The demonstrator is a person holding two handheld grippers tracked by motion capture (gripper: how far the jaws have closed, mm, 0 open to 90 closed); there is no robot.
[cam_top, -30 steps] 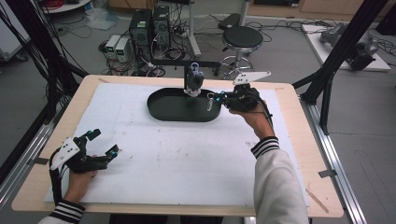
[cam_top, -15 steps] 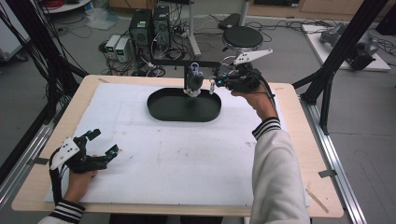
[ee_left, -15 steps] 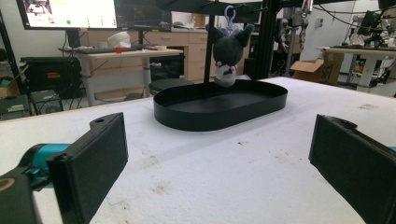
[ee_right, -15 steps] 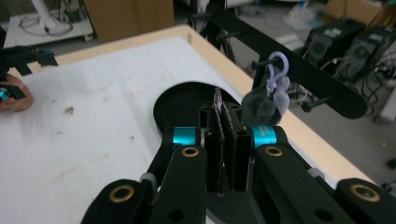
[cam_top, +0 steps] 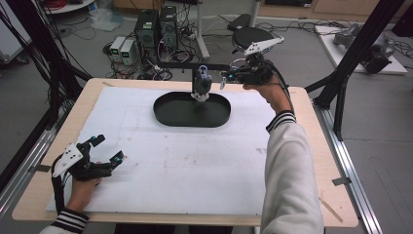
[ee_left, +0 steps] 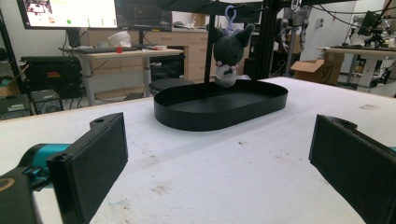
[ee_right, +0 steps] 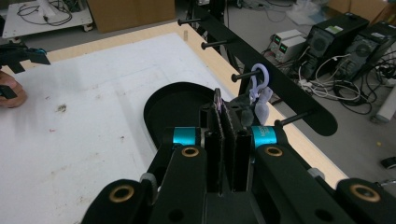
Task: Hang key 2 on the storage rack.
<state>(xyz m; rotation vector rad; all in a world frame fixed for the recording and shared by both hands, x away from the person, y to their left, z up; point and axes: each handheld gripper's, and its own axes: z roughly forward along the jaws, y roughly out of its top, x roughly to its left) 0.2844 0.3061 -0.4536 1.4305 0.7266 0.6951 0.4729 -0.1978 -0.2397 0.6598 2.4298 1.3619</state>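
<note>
So the biggest thing here is the wooden table [cam_top: 311,122], with a white foam sheet [cam_top: 195,165] covering most of its top. The sheet has some dirty scuffs and specks on it, easy to spot in the left gripper view.

Toward the far side of the sheet sits a black oval tray [cam_top: 168,111], shallow with a low rim. Right behind it there's a black rack bar [ee_right: 280,84] with pegs sticking out sideways, running along the far edge of the table.

Hanging from one of those pegs by a pale purple clip [ee_right: 258,77] is a little dark grey plush toy [cam_top: 201,85] with pointy ears and a white front. It dangles just above the far rim of the tray, pretty much over the tray's back edge.

The right gripper [cam_top: 223,78] is held up in the air just beside the plush, near the rack, at the end of an arm in a white sleeve with a striped cuff. In its own view the jaws are pressed close together with hardly a slit between them and nothing in them.

The left gripper [cam_top: 108,151] rests low on the near left part of the sheet, well apart from the tray, jaws spread wide and empty.
</note>
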